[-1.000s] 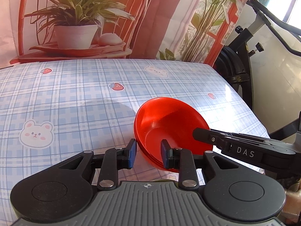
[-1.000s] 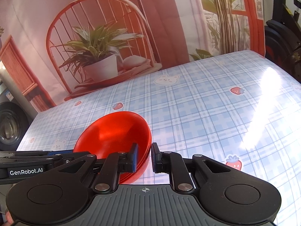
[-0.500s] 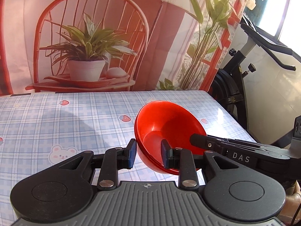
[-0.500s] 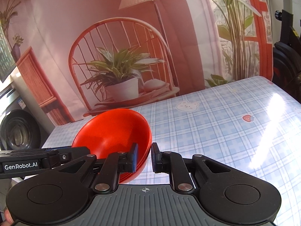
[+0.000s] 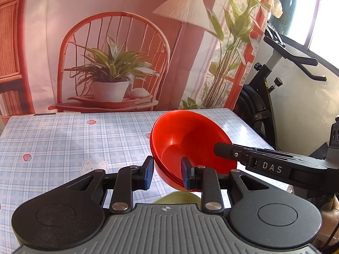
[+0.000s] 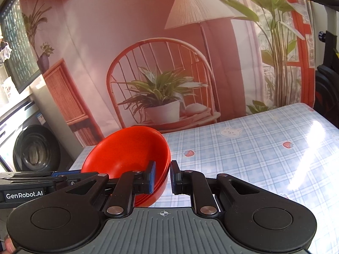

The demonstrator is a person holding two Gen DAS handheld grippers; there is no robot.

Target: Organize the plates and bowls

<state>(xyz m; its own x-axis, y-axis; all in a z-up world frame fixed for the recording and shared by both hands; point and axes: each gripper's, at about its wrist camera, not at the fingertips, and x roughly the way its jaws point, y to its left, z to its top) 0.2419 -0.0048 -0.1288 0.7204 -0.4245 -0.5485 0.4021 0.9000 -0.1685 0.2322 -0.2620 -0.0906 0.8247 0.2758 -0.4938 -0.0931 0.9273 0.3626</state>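
A stack of red bowls (image 5: 190, 144) hangs in the air above the checked tablecloth (image 5: 63, 139), tilted toward the left. My left gripper (image 5: 166, 172) is shut on its near-left rim, one finger inside and one outside. My right gripper (image 6: 162, 176) is shut on the opposite rim of the same red bowls (image 6: 129, 150). The right gripper's finger shows in the left wrist view (image 5: 264, 162), and the left gripper's finger shows in the right wrist view (image 6: 31, 184). A pale green dish (image 5: 178, 198) peeks out just below the bowls, mostly hidden by my left gripper.
A printed backdrop with a chair and plant (image 5: 110, 80) hangs behind the table. An exercise bike (image 5: 275, 80) stands past the table's right edge. A washing machine (image 6: 27, 148) stands to the left in the right wrist view.
Both grippers have lifted the red bowls up off the table. The views have risen and now show more of the backdrop and less of the tablecloth.
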